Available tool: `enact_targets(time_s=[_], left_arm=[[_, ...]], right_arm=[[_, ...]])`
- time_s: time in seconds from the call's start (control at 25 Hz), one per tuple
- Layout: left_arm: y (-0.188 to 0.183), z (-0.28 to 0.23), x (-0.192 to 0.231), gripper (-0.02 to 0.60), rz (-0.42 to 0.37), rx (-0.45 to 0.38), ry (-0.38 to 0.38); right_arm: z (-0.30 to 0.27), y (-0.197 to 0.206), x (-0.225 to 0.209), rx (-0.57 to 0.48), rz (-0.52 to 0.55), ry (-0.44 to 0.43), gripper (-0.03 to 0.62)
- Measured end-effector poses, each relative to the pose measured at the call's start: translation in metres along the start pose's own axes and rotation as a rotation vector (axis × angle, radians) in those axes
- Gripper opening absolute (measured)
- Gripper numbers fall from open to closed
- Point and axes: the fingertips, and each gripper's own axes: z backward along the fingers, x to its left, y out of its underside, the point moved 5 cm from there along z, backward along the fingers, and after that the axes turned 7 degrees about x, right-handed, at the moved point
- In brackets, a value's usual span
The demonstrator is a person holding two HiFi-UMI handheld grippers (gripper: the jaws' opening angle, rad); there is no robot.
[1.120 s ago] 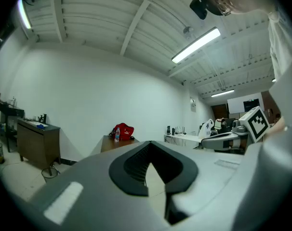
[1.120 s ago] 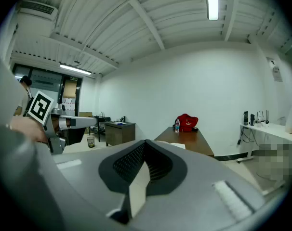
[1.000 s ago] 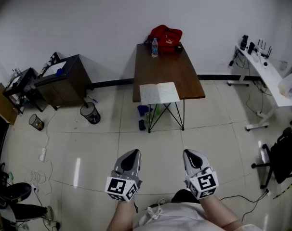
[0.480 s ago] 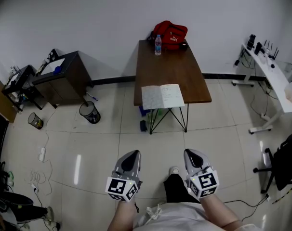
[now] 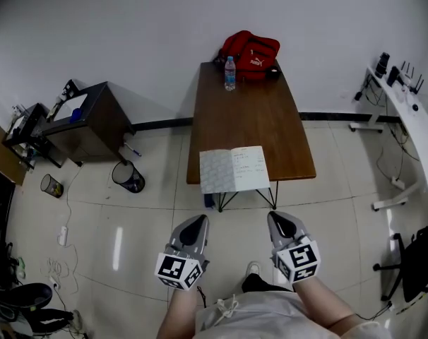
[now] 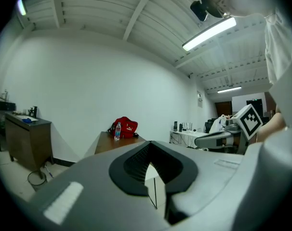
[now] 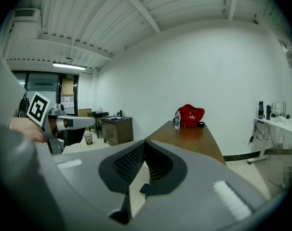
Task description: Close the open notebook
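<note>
Notebook (image 5: pixel 234 169): open, pages up, flat on the near edge of the brown tabletop (image 5: pixel 251 115), closer to the near-left corner than the near-right; its near margin appears to overhang that edge. Left page printed or patterned, right page with faint lines of writing too small to read

Water bottle (image 5: pixel 229 73): upright, capped, near the far edge of the tabletop, left of centre, well apart from the notebook

Red bag (image 5: pixel 251 49): at the far edge, just right of the bottle; whether it is open and what it holds cannot be told

Left gripper (image 5: pixel 197 222): over the floor, short of the table's near edge, pointing toward the notebook; jaws together, nothing between them

Right gripper (image 5: pixel 278 221): beside the left one, also short of the table; jaws closed tip to tip, nothing held

Bare tabletop lies between the notebook and the bottle; nothing stands between either gripper and the notebook

Dark cabinet (image 5: pixel 87 122): left of the table, against the wall, small items on top

Black wastebasket (image 5: pixel 129 176): on the floor between cabinet and table; contents not discernible

White desk (image 5: pixel 410 122): far right, with small devices on it
</note>
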Motion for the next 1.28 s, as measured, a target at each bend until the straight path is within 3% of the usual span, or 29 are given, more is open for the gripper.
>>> enact_targets(time_s=[0.12, 0.4, 0.64, 0.8, 0.84, 1.0, 1.28], left_arm=[[-0.009, -0.036, 0.012, 0.006, 0.009, -0.005, -0.011], [0.006, -0.084, 0.040, 0.006, 0.062, 0.081, -0.042], [0.052, -0.112, 0.080, 0.006, 0.182, 0.170, -0.064], [0.081, -0.130, 0.115, 0.008, 0.201, 0.238, -0.096], [0.091, -0.134, 0.123, 0.041, 0.218, 0.263, -0.102], [0.140, -0.157, 0.156, 0.148, 0.400, 0.340, -0.078], [0.191, -0.189, 0.194, 0.196, 0.581, 0.397, -0.094]], right_arm=[[-0.031, -0.015, -0.027, -0.002, 0.012, -0.026, 0.006], [-0.080, -0.017, -0.064, 0.043, 0.000, -0.041, 0.006], [-0.120, 0.002, -0.075, 0.120, -0.031, -0.053, 0.006], [-0.161, 0.007, -0.072, 0.158, -0.050, -0.081, 0.006], [-0.171, 0.009, -0.070, 0.169, -0.053, -0.090, 0.006], [-0.209, 0.019, -0.059, 0.211, -0.073, -0.129, 0.006], [-0.251, 0.044, -0.048, 0.278, -0.113, -0.175, 0.006]])
